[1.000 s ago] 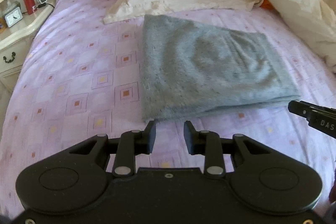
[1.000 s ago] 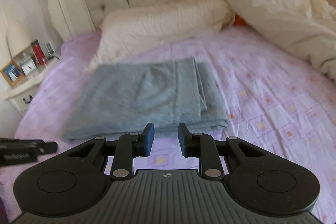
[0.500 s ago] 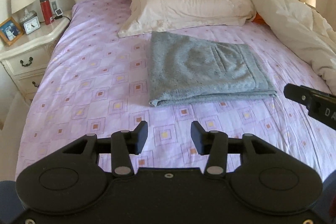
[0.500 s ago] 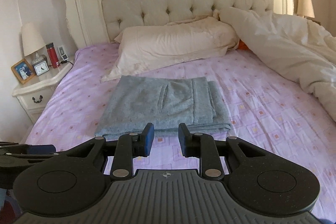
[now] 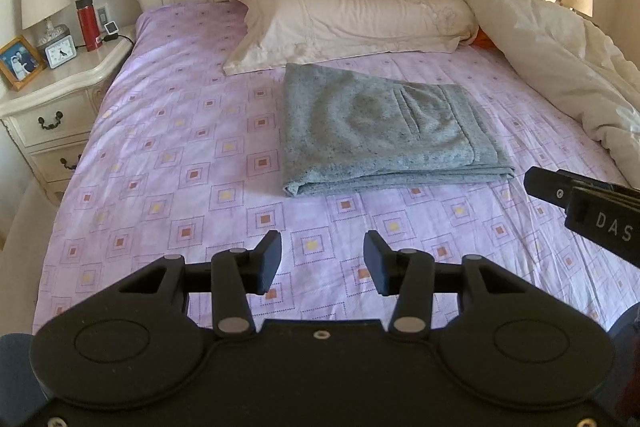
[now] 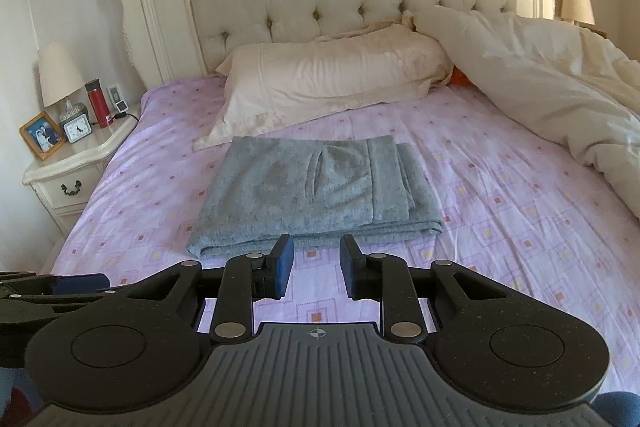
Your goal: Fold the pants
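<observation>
Folded grey pants on the bed — both claws apart, empty

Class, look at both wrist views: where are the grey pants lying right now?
The grey pants lie folded in the middle of the purple sheet, just in front of the cream pillow. The white duvet is heaped on their right, and neither gripper touches them.

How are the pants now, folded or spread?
Folded. The pants lie as a compact layered rectangle on the bed, stacked edges showing at the near side; neither gripper touches them.
</observation>
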